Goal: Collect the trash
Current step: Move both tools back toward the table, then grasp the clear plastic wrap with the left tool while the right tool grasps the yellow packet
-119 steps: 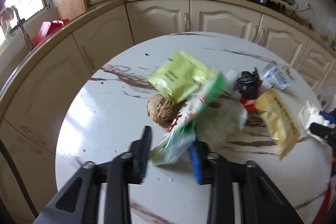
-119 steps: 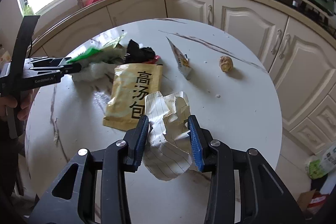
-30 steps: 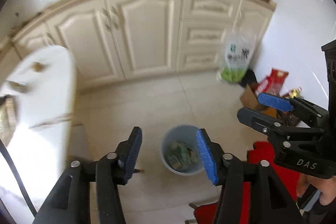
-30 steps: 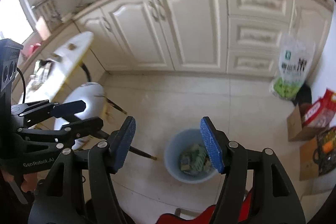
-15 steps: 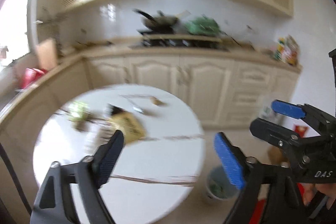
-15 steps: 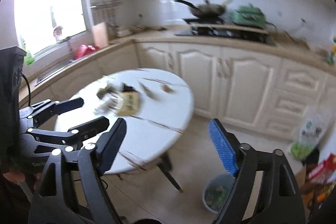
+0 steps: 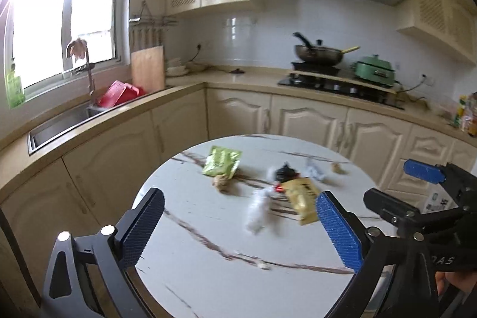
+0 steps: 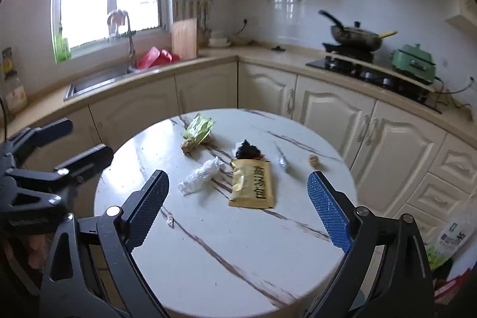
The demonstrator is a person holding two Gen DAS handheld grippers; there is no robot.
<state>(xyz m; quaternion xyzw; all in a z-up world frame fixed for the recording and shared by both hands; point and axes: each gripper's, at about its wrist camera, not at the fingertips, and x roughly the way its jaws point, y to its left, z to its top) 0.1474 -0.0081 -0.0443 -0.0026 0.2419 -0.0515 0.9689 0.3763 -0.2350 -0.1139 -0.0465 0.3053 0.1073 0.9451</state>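
Observation:
A round white marble table (image 7: 208, 258) (image 8: 238, 243) carries scattered trash: a green packet (image 7: 222, 164) (image 8: 199, 125), a brown lump (image 7: 221, 184) (image 8: 187, 146), a black bag (image 7: 284, 172) (image 8: 247, 151), a yellow packet (image 7: 302, 197) (image 8: 252, 184), crumpled clear plastic (image 7: 258, 212) (image 8: 201, 175) and a small silver wrapper (image 7: 314, 171) (image 8: 282, 160). My left gripper (image 7: 240, 195) (image 8: 89, 137) hangs over the table's near left edge, jaws opening and empty. My right gripper (image 8: 238, 175) (image 7: 387, 181) hovers beside it on the right, also opening with nothing between its pads.
Cream cabinets and a counter curve behind the table, with a sink (image 7: 65, 118) on the left and a stove with a pan (image 8: 356, 39) at the back right. A small brown scrap (image 8: 313, 160) lies near the table's far right edge. A printed bag (image 8: 453, 234) stands on the floor at the right.
Both grippers have swung up from over the blue floor bin to face the table, and their jaws stand wider. The wrapper and crumpled paper held earlier are gone from them.

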